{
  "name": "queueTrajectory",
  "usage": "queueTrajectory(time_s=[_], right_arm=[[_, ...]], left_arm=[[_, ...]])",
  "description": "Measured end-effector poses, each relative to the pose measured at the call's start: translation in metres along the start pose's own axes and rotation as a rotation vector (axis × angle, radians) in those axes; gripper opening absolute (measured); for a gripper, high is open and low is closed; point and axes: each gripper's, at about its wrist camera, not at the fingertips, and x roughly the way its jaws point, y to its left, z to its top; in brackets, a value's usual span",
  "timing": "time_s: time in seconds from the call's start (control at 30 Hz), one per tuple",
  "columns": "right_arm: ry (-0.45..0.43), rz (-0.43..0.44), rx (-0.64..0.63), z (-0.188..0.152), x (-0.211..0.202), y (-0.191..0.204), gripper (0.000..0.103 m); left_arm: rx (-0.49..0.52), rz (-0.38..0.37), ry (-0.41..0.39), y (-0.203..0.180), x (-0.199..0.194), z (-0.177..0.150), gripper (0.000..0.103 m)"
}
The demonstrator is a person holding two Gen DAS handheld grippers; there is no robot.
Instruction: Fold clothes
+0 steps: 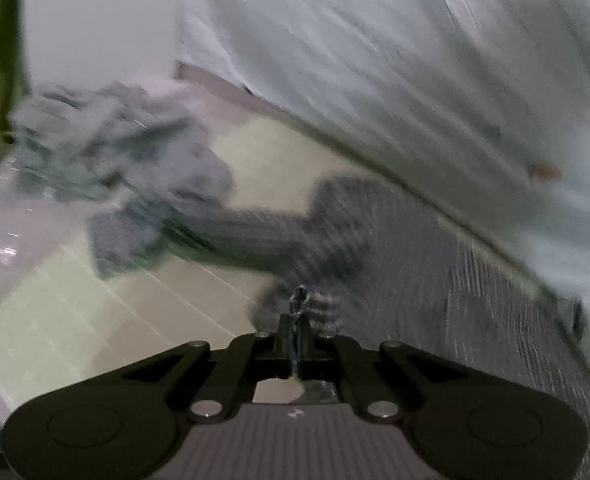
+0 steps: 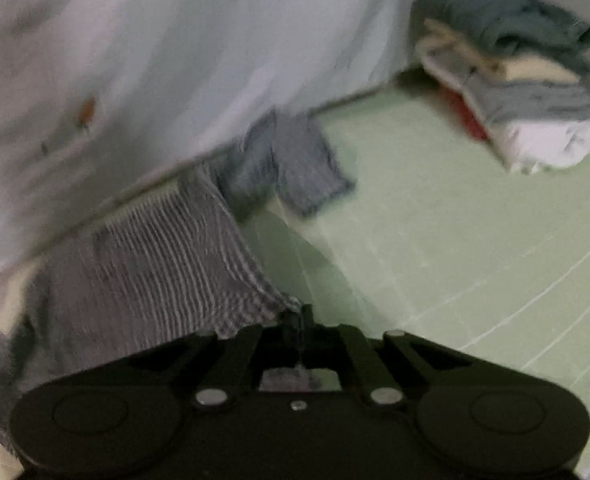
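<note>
While both of your hands are up off the pale green mat (image 2: 455, 240), each tool is closed tight on cloth. Your left gripper (image 1: 300, 312) has its jaws pressed together on a bunched edge of the grey garment with fine white stripes (image 1: 395, 248), which spreads away to the right across the mat. Your right gripper (image 2: 297, 320) is pinched shut on another corner of that striped garment (image 2: 147, 264), which stretches off to the left. Beyond it hangs a pale blue sheet with small orange marks (image 2: 135, 60). A stack of folded clothes (image 2: 527, 80) sits well apart at the far right; a loose heap of grey clothes (image 1: 107, 148) lies far left, blurred.
</note>
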Motion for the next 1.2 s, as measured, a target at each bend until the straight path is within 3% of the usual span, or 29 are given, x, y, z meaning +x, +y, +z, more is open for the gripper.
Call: queueTrajectory(time_s=[0.07,0.17,0.33,0.4,0.43,0.47,0.5,0.57,0.67,0.7,0.77,0.9,0.93,1.2], right_arm=[[-0.030,0.031,0.020,0.011,-0.025,-0.007,0.000],[-0.031,0.054,0.020,0.013,-0.045,-0.010,0.000],[0.151,-0.068,-0.055,-0.032,-0.012,-0.011,0.001],[0.229,-0.123,-0.087,-0.052,0.004,-0.011,0.001],[0.260,-0.141,-0.093,-0.061,0.010,-0.013,0.002],[0.280,-0.151,-0.094,-0.068,0.014,-0.015,0.005],[0.287,-0.155,-0.092,-0.072,0.016,-0.016,0.008],[0.275,-0.151,-0.081,-0.071,0.016,-0.019,0.026],[0.219,-0.148,-0.078,-0.060,0.012,-0.019,0.044],[0.195,-0.145,-0.083,-0.056,0.011,-0.019,0.048],[0.155,-0.143,-0.086,-0.046,0.014,-0.017,0.072],[0.099,-0.116,-0.097,-0.027,0.030,-0.017,0.092],[0.083,-0.107,-0.103,-0.023,0.035,-0.017,0.103],[0.014,-0.068,-0.119,0.037,0.104,-0.021,0.103]], left_arm=[[-0.035,0.005,-0.036,0.017,-0.023,0.009,0.002],[-0.099,-0.010,-0.014,0.041,-0.038,0.004,0.003],[-0.067,0.143,0.141,0.062,-0.012,-0.049,0.004],[-0.056,0.191,0.191,0.065,-0.002,-0.063,0.010],[-0.051,0.216,0.216,0.066,0.002,-0.070,0.021],[-0.049,0.216,0.223,0.067,0.004,-0.076,0.036],[-0.048,0.203,0.218,0.065,0.004,-0.078,0.045],[-0.032,0.177,0.199,0.056,0.005,-0.079,0.071],[0.053,0.144,0.169,0.030,0.012,-0.074,0.086],[0.101,0.132,0.168,0.018,0.019,-0.072,0.089],[0.171,0.118,0.167,-0.003,0.034,-0.072,0.090],[0.253,0.092,0.219,-0.042,0.073,-0.081,0.090],[0.268,0.083,0.236,-0.051,0.082,-0.083,0.090],[0.433,0.054,0.329,-0.118,0.151,-0.087,0.090]])
